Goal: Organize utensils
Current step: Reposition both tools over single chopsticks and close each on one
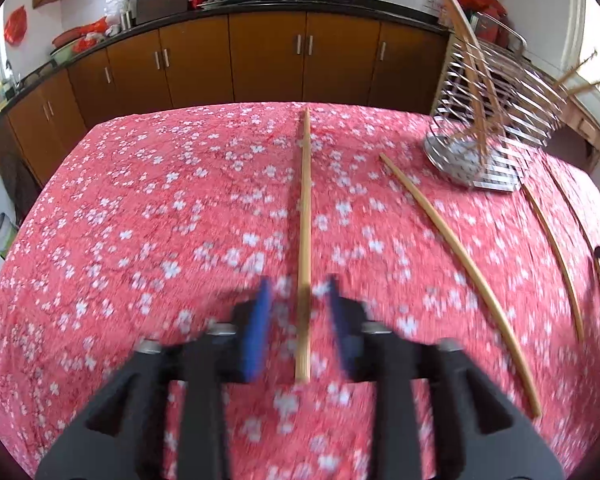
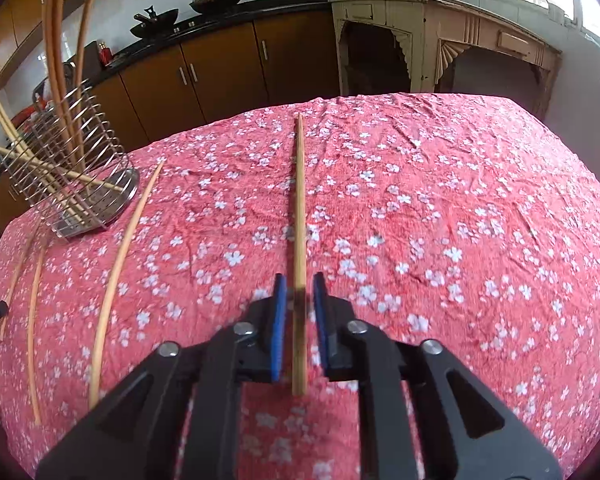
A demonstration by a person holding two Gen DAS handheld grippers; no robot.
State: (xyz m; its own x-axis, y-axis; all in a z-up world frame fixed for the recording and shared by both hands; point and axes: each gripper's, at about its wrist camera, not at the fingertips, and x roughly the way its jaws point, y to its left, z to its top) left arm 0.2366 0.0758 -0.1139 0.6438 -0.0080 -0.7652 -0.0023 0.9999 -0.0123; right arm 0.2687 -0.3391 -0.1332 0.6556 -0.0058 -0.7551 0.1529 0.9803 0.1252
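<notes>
Wooden chopsticks lie on a pink flowered tablecloth. In the left wrist view one chopstick (image 1: 306,216) lies straight ahead, its near end between the blue pads of my open left gripper (image 1: 298,296); the pads stand apart from it. In the right wrist view another chopstick (image 2: 299,216) runs between the blue pads of my right gripper (image 2: 299,292), which is open with a small gap on each side. A wire utensil holder (image 1: 488,136), also in the right wrist view (image 2: 72,184), holds several chopsticks.
More loose chopsticks lie on the cloth: one curved-looking (image 1: 460,264) and two further right (image 1: 556,256); in the right view they lie at left (image 2: 120,264). Brown kitchen cabinets (image 1: 268,56) stand beyond the table's far edge. A cream cabinet (image 2: 440,36) stands at right.
</notes>
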